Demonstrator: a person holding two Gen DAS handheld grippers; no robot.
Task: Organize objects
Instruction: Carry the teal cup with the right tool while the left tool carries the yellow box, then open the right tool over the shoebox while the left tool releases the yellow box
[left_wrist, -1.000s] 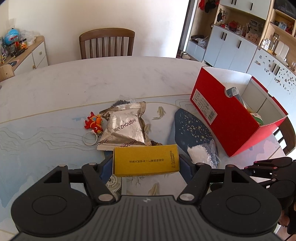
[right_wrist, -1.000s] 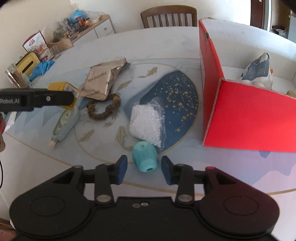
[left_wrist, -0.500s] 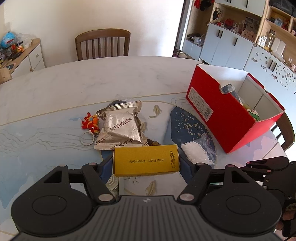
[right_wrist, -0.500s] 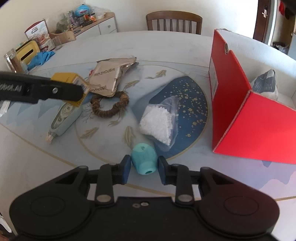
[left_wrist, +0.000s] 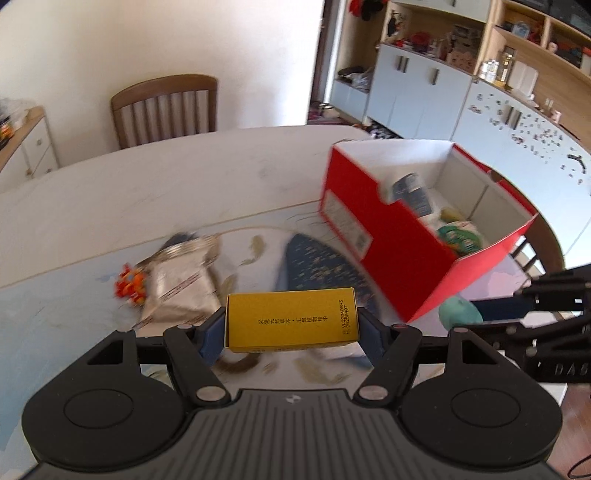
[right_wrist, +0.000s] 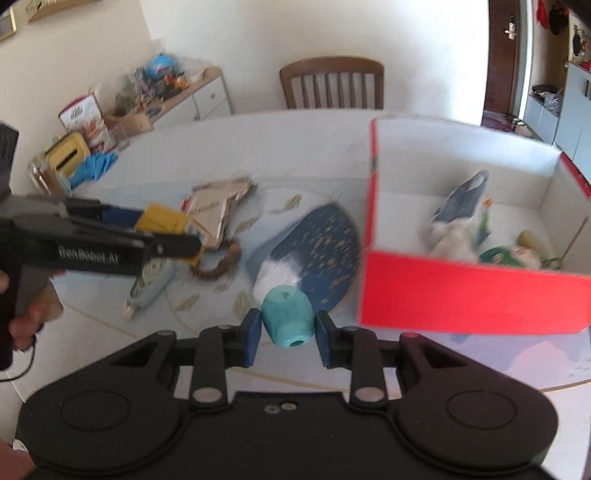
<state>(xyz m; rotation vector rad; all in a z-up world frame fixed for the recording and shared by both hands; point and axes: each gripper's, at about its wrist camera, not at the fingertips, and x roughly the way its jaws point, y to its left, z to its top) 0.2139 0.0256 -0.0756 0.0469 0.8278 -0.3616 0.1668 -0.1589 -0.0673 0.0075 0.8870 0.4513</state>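
The left gripper (left_wrist: 291, 326) is seen clenched on a yellow box (left_wrist: 292, 318), held across its ends and clear of the table (left_wrist: 147, 192). The right gripper (right_wrist: 284, 334) is seen clamped on a teal holder (right_wrist: 287, 318), a round hole in its near face; it too is lifted off the table.

In the left wrist view only, an orange charm (left_wrist: 129, 286) is shown beside a silver pouch (left_wrist: 181, 280), and a label is visible on the side of the red carton (left_wrist: 388, 251). In the right wrist view only, a brown ring (right_wrist: 218, 264), a pale tube (right_wrist: 149, 288) and a white bag (right_wrist: 277, 275) are shown on the table, with a hand (right_wrist: 27, 317) on the left gripper's handle.

The carton stands open at the right of the table, with a blue packet (right_wrist: 461, 203) and other items inside. A chair (left_wrist: 164, 109) is placed at the far edge.

The white bag is partly covered by the teal holder. The table items are blurred, the box print is not legible, and the carton's remaining contents cannot be identified.
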